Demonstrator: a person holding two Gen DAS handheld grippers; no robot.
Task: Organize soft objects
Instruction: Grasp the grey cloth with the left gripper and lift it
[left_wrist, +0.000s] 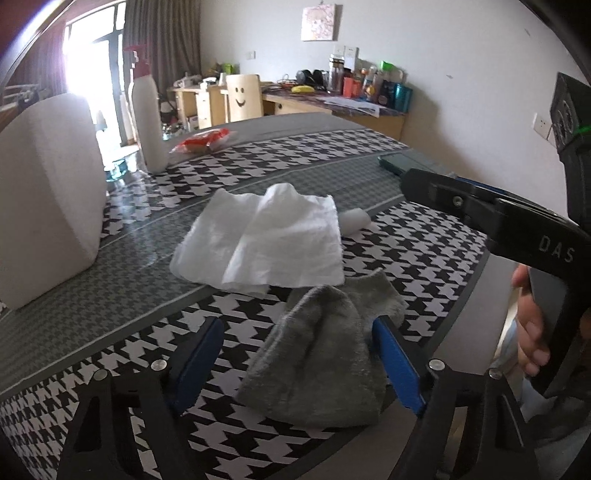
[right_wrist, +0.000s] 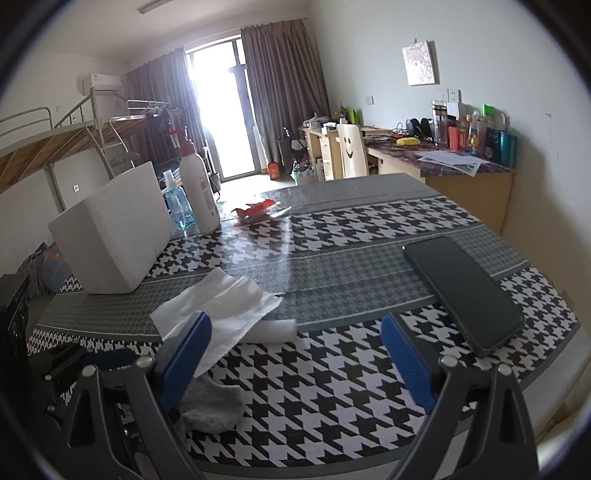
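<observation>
A grey fuzzy cloth (left_wrist: 325, 354) lies crumpled near the table's front edge, between the open blue-padded fingers of my left gripper (left_wrist: 299, 365), which hovers just above it. A white paper towel (left_wrist: 266, 240) lies unfolded behind it, with a small white roll (left_wrist: 354, 220) at its right. My right gripper (right_wrist: 295, 365) is open and empty above the houndstooth cloth; in its view the paper towel (right_wrist: 218, 314), the roll (right_wrist: 275, 330) and the grey cloth (right_wrist: 212, 410) lie to its left. The right gripper also shows at the right of the left wrist view (left_wrist: 410, 181).
A white foam block (left_wrist: 44, 206) stands at the left. A white pump bottle (left_wrist: 147, 114), a blue bottle (right_wrist: 179, 206) and a red wrapper (left_wrist: 201, 142) sit at the back. A dark phone (right_wrist: 461, 291) lies at the right, near the table edge.
</observation>
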